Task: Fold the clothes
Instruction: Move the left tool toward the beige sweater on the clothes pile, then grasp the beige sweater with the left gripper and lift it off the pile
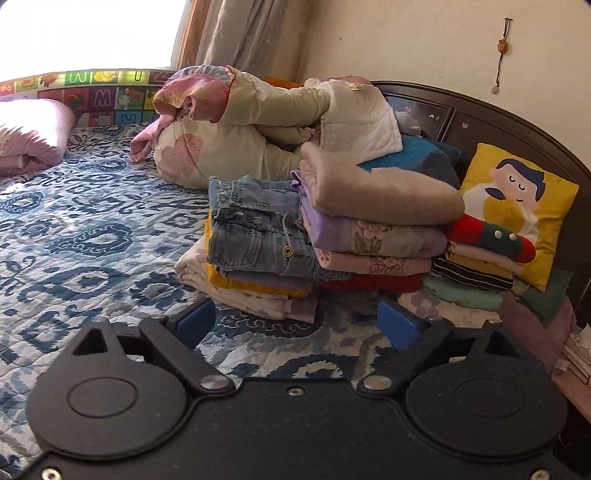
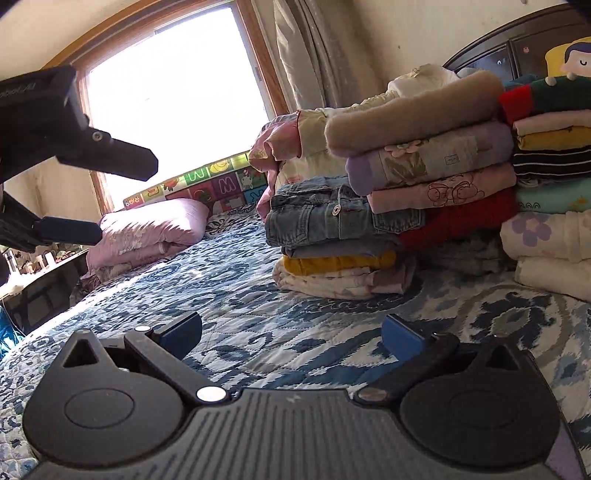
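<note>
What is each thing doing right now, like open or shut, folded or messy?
Left gripper: open, empty.
Right gripper: open, empty.
Jeans: folded, on top of a stack.
Tan blanket: folded, on top of the tallest stack.
Red and green sweater: folded, on the stack by the cushion.
Quilt: bunched up, not folded.
Curtain: pulled aside.

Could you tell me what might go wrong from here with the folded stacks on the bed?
1. The beige garment tops a tall middle stack and overhangs the layers below; a nudge could slide it off.
2. The jeans sit unevenly on the left stack, so adding another piece may tip it.
3. Both grippers, left and right, are open and empty just in front of the stacks; reaching forward could unsettle them.
</note>
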